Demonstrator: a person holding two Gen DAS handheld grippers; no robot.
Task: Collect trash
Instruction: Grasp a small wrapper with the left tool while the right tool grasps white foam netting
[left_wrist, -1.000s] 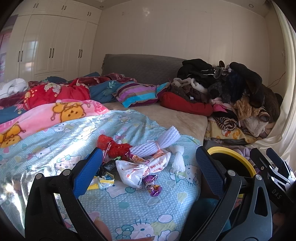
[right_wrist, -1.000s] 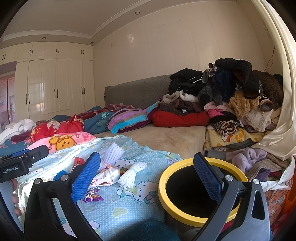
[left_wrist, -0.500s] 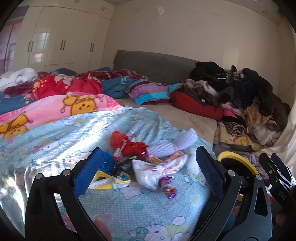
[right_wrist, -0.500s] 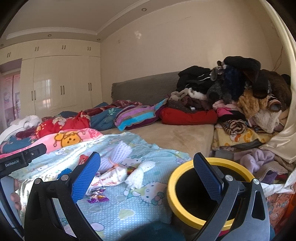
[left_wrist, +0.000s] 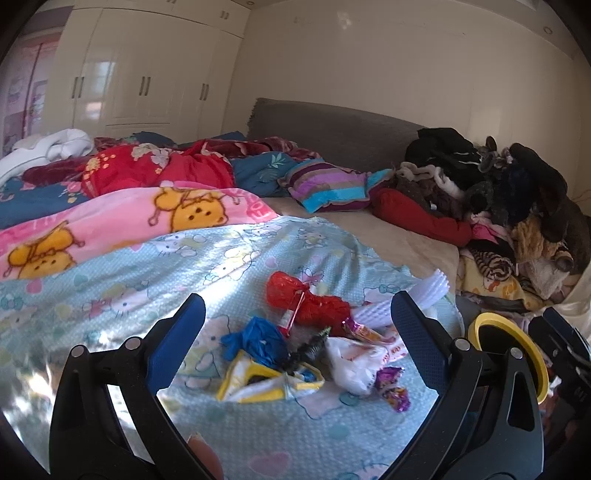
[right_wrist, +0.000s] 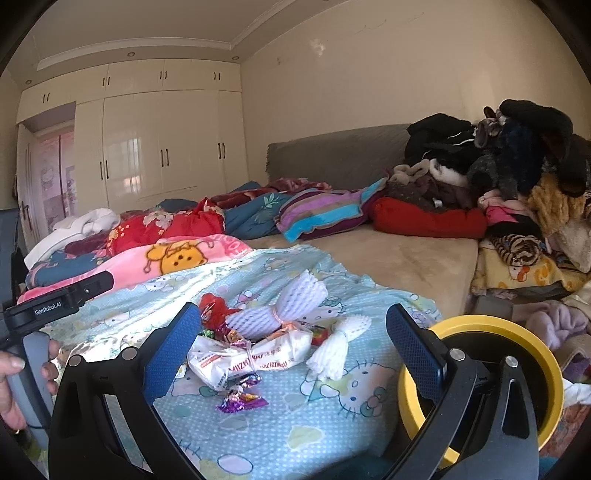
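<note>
A wide bed (right_wrist: 406, 258) fills both views, its bare part a beige, short-napped mattress cover, with a grey upholstered headboard (right_wrist: 332, 151) behind. Glossy cream wardrobe doors (right_wrist: 159, 147) line the far wall. At the bed's right end rises a heap of clothes (right_wrist: 517, 166) — dark fleece, knits, a tiger-striped piece. A thin pale-blue sheet (left_wrist: 184, 266) with a cartoon-cat print is spread over the near part, dimpled in texture; beside it lies a plush pink blanket (left_wrist: 110, 221).

Just off the sheet's right corner stands a round bin (right_wrist: 480, 325), black inside with a smooth yellow rim.

The trash lies bunched on the blue sheet, near its right corner: a crinkled white plastic wrapper (right_wrist: 251, 354) with red print, white foam fruit netting (right_wrist: 288, 306) pinched at the middle, a second smaller foam net (right_wrist: 336, 347), a crumpled red cellophane bag (left_wrist: 303, 295), a wadded blue bag (left_wrist: 255, 339), a flat yellow-and-white packet (left_wrist: 258, 384) and a shiny purple candy wrapper (right_wrist: 240, 400).

The left gripper (left_wrist: 295, 332) hovers over the pile with its blue-padded fingers (left_wrist: 177, 343) spread wide, holding nothing. The right gripper (right_wrist: 291, 343) is likewise spread and empty — one finger overlaps the bin's rim in its view.
</note>
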